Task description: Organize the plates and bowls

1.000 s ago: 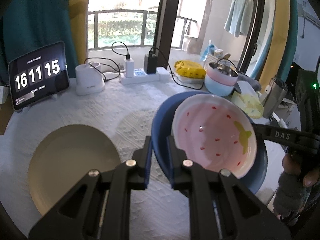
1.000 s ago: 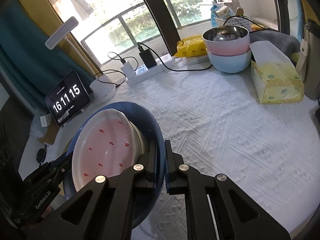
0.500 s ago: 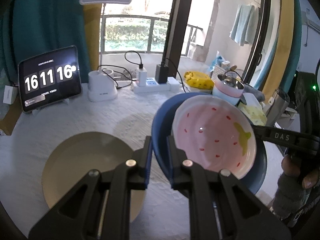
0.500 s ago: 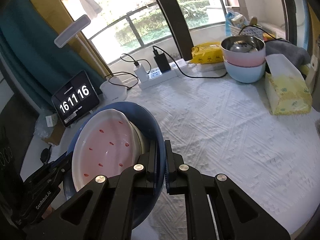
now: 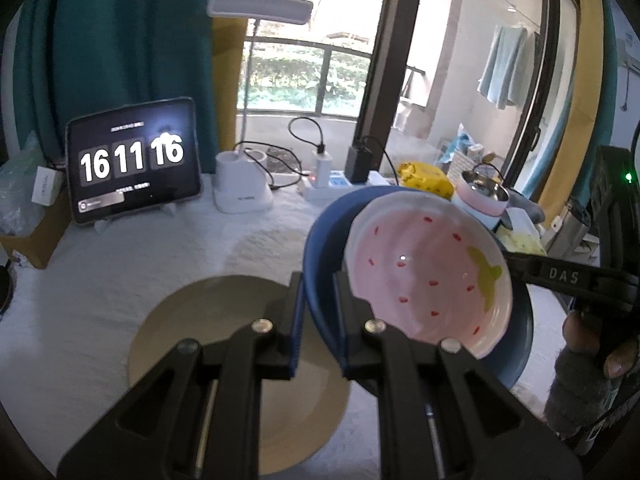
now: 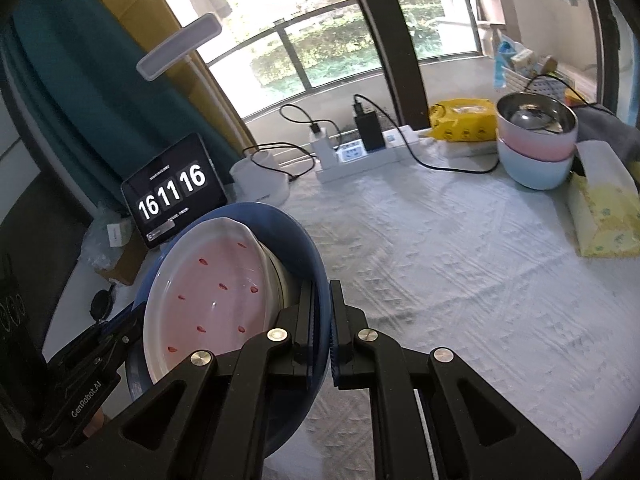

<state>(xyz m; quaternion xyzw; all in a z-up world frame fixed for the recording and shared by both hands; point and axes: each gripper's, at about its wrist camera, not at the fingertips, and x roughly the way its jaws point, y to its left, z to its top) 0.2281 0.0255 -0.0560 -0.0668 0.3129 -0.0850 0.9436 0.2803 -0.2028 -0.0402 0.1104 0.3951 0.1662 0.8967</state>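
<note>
You are lifting the blue plate point(image 5: 320, 240) with its strawberry dish point(image 5: 424, 276), left tool point(image 5: 320, 300) and right tool point(image 6: 323, 312) both pinching its rim, bringing it over the beige plate point(image 5: 224, 344) for stacking.

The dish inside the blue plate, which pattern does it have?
The dish is pink with red specks and a green patch, clearest in the left wrist view.

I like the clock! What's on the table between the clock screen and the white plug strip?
The white lamp base, cable plugged in, stands between the clock tablet and power strip, shown in the left wrist view.
</note>
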